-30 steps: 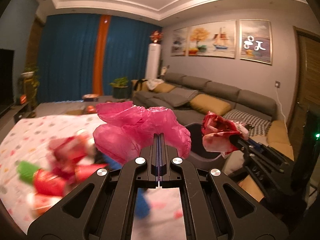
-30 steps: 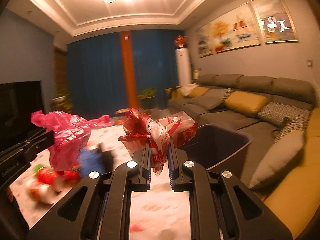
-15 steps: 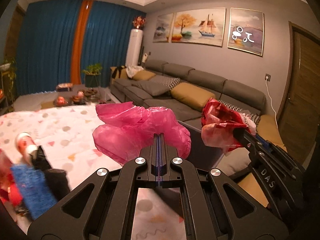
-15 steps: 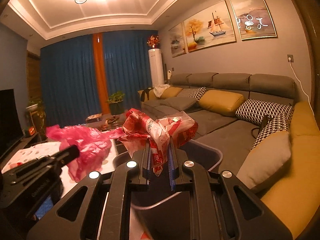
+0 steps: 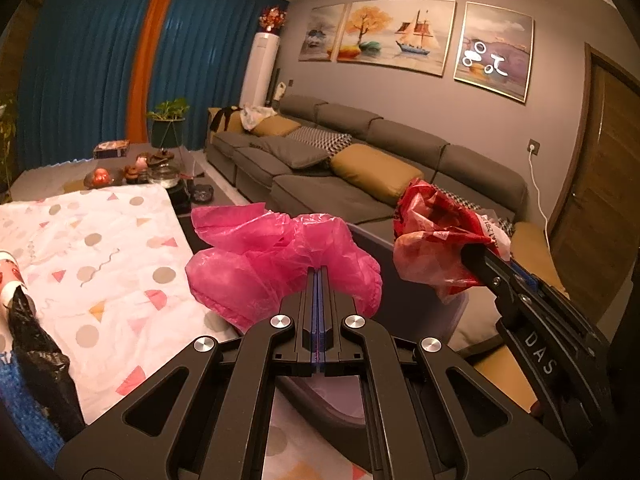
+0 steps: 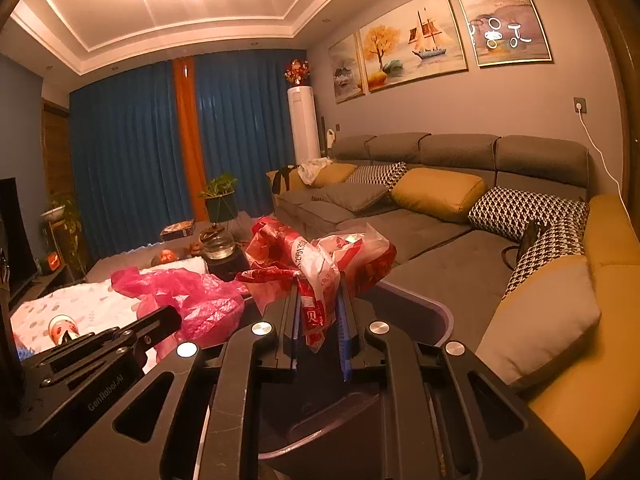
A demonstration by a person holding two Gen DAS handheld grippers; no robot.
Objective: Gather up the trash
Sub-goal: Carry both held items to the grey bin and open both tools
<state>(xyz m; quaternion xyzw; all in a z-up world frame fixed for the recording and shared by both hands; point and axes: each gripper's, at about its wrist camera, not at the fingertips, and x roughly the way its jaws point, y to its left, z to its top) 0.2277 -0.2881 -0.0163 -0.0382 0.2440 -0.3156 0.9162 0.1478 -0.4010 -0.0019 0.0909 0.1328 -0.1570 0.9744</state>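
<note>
Two crumpled bags, each pinched in its own tool. Pink bag [image 5: 280,264] clenched by left gripper [image 5: 318,276], jaws pressed nearly flush, plastic billowing toward 12 o'clock of the fingertips. Red-and-white bag [image 6: 320,264] clamped by right gripper [image 6: 318,300], wad bulging toward 12 and a tail hanging between the jaws toward 6. Lay directly beneath and just ahead of the right gripper: dark bin [image 6: 420,312], its opening under the red-and-white wad. Judged nearer the drop: right side; pink bag sat at about 9 o'clock of the rim, over the bin's near edge. More litter [image 5: 36,360] left at 8 o'clock on the patterned cloth [image 5: 112,248].
</note>
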